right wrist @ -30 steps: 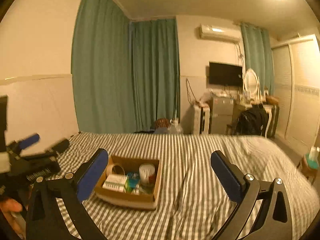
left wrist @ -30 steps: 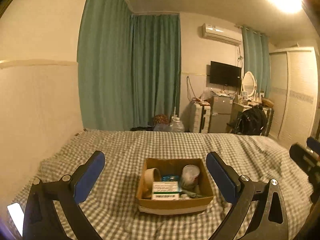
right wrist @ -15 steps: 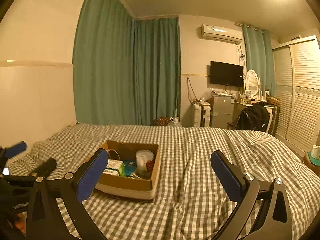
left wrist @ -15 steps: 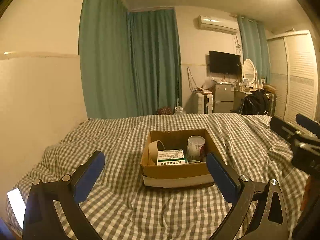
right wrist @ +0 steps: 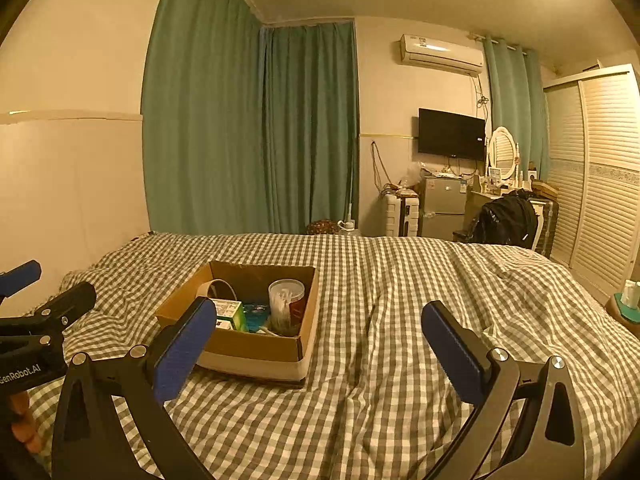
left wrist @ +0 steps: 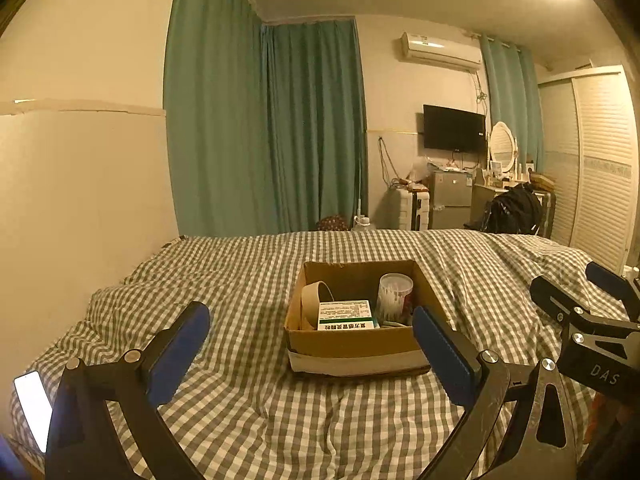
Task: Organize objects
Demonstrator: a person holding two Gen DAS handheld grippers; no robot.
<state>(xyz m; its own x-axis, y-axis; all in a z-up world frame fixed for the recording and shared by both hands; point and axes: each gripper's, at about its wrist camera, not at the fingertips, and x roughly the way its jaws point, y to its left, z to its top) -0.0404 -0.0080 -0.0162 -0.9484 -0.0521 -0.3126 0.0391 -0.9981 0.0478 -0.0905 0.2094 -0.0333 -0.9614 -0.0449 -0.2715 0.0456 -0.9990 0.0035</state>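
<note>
Several small items, a tape roll (left wrist: 316, 300), medicine box (left wrist: 346, 315) and cotton-swab jar (left wrist: 394, 294), crowd your cardboard box (left wrist: 352, 346) mid-bed (left wrist: 248, 408); your left gripper (left wrist: 310, 344) and right gripper (right wrist: 316, 344) hover spread and empty. Pressing down on soft bedding could tip the box.

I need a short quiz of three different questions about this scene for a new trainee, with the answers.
1. True or false: the left gripper is shut on the tape roll.
2. Which item stands at the right side of the cardboard box, seen from the left wrist view? A) cotton swab jar B) phone C) mirror
3. Fill in: the box rests on a ____ bedcover.

Key: 1. False; both grippers are open and empty, also the right gripper. 2. A. 3. Checked.
</note>
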